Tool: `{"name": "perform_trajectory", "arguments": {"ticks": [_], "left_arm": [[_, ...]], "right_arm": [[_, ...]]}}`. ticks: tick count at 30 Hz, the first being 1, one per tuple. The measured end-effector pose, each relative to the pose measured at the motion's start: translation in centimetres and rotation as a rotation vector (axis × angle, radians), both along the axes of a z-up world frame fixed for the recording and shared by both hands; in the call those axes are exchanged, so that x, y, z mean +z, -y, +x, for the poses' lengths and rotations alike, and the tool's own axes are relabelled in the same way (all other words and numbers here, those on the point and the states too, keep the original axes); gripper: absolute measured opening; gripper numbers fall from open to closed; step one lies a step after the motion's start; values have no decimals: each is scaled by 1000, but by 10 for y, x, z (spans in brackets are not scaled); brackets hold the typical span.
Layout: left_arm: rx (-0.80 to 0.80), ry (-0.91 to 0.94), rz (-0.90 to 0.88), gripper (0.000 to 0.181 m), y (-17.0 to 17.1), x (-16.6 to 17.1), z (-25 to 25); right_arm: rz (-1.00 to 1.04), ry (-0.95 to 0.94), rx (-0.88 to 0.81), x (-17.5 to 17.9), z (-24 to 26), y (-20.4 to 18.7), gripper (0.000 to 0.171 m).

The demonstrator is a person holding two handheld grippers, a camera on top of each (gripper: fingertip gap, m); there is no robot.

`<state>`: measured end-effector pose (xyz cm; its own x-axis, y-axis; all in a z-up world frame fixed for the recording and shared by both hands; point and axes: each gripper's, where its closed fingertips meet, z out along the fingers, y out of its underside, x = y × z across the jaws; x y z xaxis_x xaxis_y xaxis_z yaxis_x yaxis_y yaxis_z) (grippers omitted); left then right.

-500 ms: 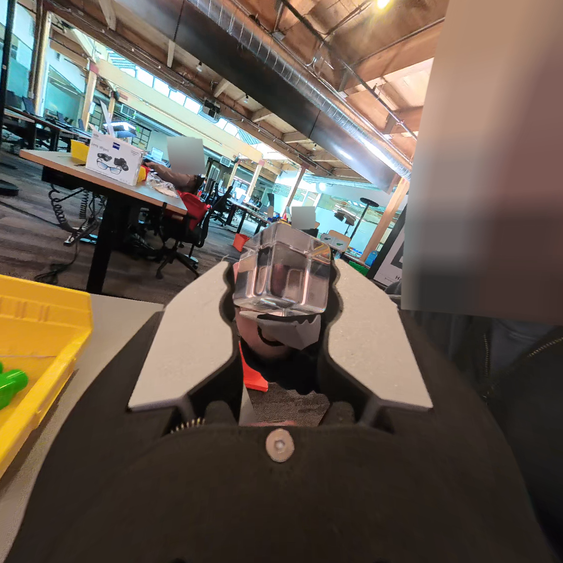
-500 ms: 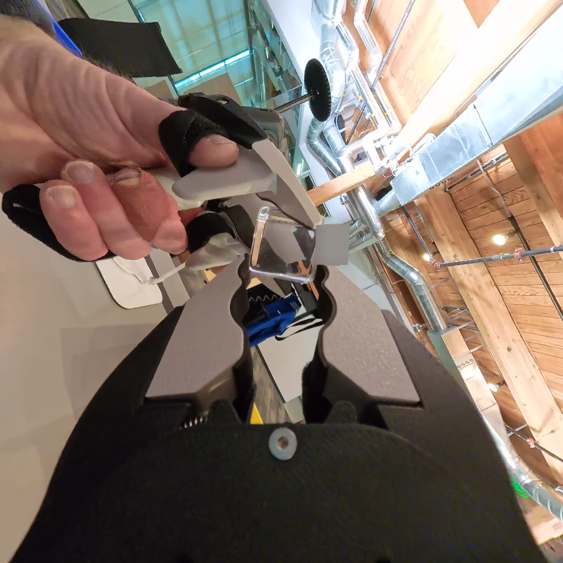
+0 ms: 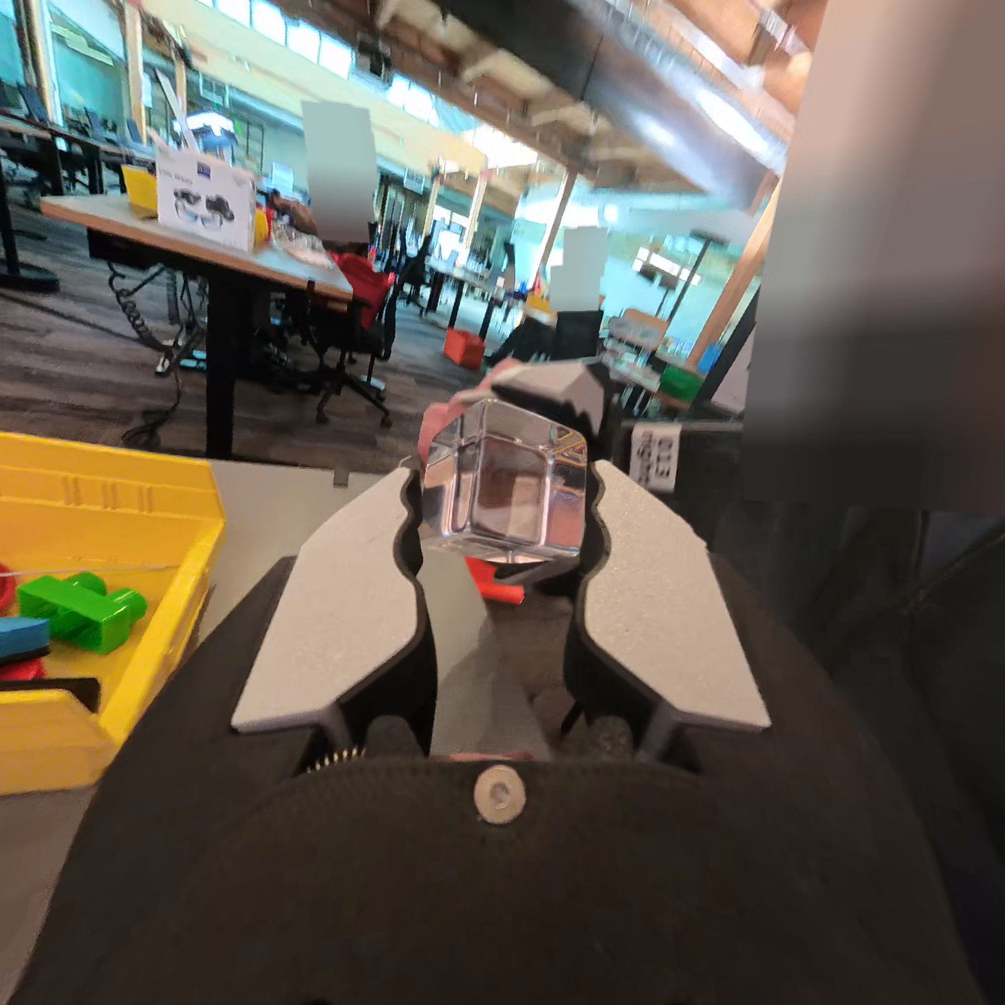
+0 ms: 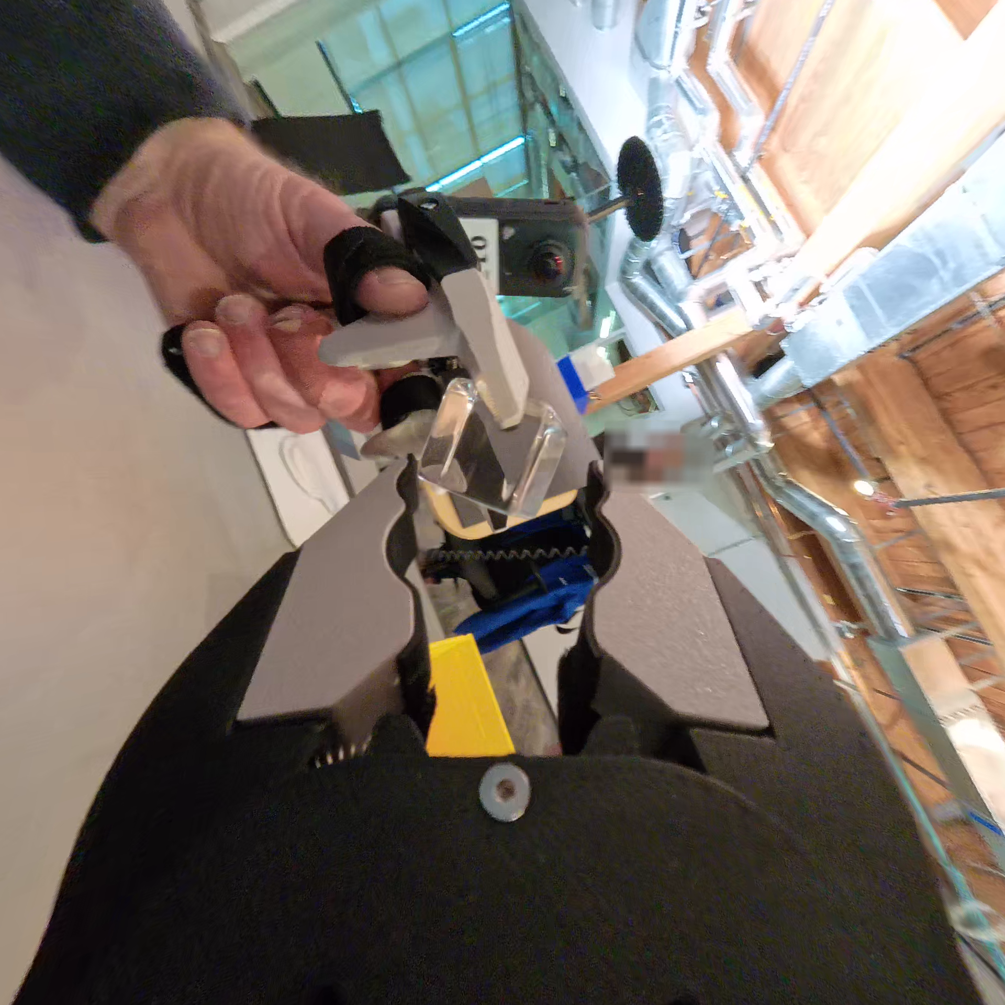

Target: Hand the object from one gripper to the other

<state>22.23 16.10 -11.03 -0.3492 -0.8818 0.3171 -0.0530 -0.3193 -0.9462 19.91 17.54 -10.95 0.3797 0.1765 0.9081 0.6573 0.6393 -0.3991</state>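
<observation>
Our left tool (image 3: 503, 489) is squeezed tight on a clear cube (image 3: 506, 495). The cube sits right between the two grey tips, up in the air above the table (image 3: 283, 500). We can see through the cube like glass. Our right tool (image 4: 503, 478) is spread apart. Its tips stand on both sides of the cube (image 4: 489, 457), very close, but we see a little gap on each side, so it is not holding it. From the right tool's camera we see the left tool (image 4: 457, 435) just past the cube, with one grey finger (image 4: 489, 348) pressed on the far side of the cube and the other tucked in at the left. A hand (image 4: 228, 272) holds that tool, with one finger in a black loop. From the left tool's camera, the right tool's fingers (image 3: 549, 389) show on the far side of the cube, one above it and one below. On the left side of the table there is a yellow bin (image 3: 136, 544). Inside it lie a green block (image 3: 81, 609) and a blue block (image 3: 22, 636), with something red beside them. The far room is a bit blurry.
</observation>
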Motion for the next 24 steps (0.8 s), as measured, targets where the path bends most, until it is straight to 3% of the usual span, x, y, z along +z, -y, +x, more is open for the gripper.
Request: {"name": "perform_trajectory", "arguments": {"ticks": [5, 12, 17, 24], "left_arm": [[-70, -195, 167, 56, 1, -23, -14], [-289, -405, 273, 56, 19, -39, -26], [-339, -449, 289, 56, 19, -39, -22], [-365, -459, 293, 56, 20, -44, -20]], "right_arm": [[-193, 140, 179, -23, -5, 16, 67], [-287, 311, 269, -24, -17, 22, 71], [-313, 401, 223, -35, -21, 10, 58], [-305, 408, 207, -39, -19, 9, 56]]}}
